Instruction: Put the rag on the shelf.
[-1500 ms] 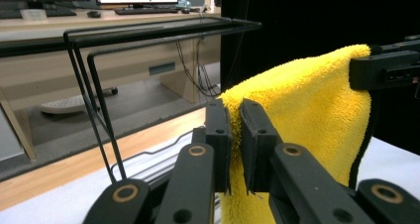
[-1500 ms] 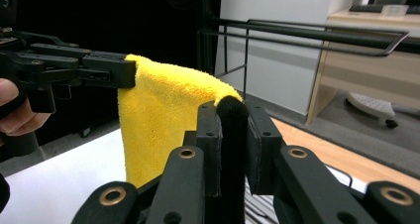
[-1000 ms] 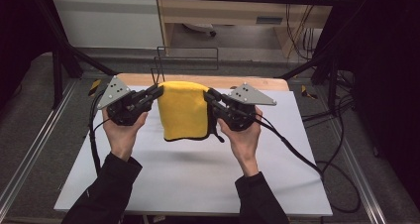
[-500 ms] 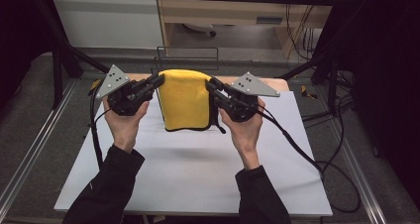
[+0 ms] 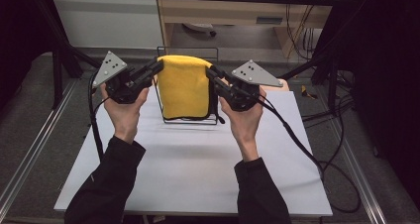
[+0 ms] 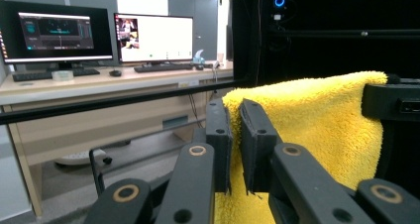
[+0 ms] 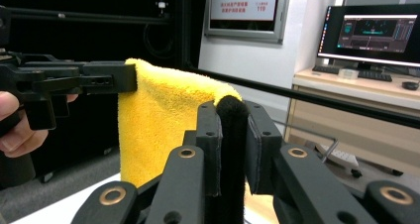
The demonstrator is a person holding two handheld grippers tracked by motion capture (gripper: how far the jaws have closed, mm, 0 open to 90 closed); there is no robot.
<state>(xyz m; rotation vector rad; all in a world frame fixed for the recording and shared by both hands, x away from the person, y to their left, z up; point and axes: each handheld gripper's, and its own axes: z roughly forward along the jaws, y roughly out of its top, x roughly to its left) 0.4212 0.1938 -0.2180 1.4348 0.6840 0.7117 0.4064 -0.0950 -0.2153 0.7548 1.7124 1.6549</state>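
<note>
A yellow towel with a black trim hangs folded between my two grippers, above the white table. My left gripper is shut on its upper left corner and my right gripper on its upper right corner. In the left gripper view the pads pinch the yellow pile, with the other gripper at the far corner. In the right gripper view the jaws clamp the towel's black edge, the yellow cloth stretches to the other gripper. A black wire rack stands around the hanging towel; I cannot tell if they touch.
The white table top lies under both forearms. Cables trail off the right gripper across the table's right side. A wooden desk stands beyond the table; monitors sit on a desk in the gripper views.
Both grippers have risen and moved away from the person, carrying the towel. The towel now hangs up at the wire rack instead of in front of it.
</note>
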